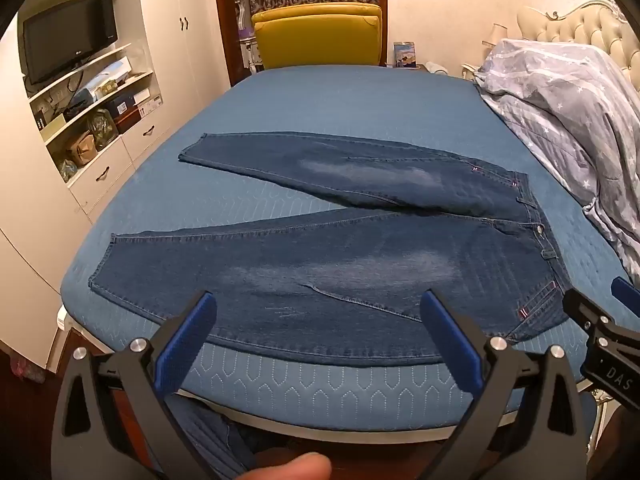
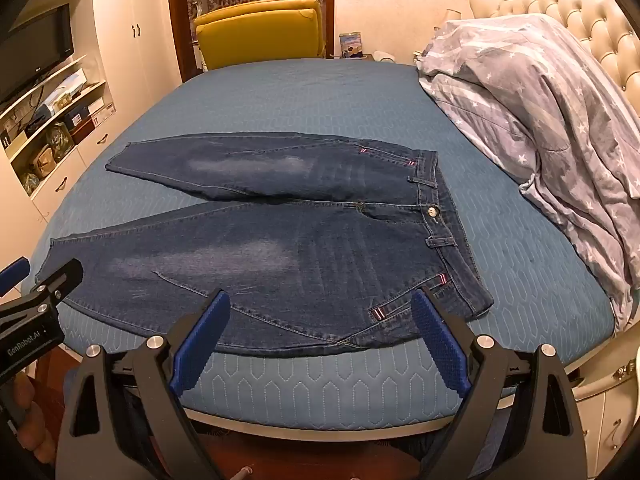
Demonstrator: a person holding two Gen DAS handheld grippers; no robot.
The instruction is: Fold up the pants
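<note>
I see the dark blue denim jeans (image 2: 260, 236) lying flat on the blue quilted bed (image 2: 320, 100), legs splayed in a V, waistband toward the grey star-print duvet (image 2: 540, 120). Left gripper (image 1: 320, 330) and right gripper (image 2: 322, 326): jaws wide, holding nothing, hovering over the near leg. Denim looks heavy, limp, grippy, not fragile. I'd pinch the near hem and the waistband corner.

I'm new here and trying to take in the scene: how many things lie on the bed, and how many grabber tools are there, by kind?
Jeans, spread flat on the blue bed: 1
Star-print duvet, bunched by the headboard: 1
Hand-held grippers, both open and empty: 2, the left gripper and the right gripper
Total: 4
</note>
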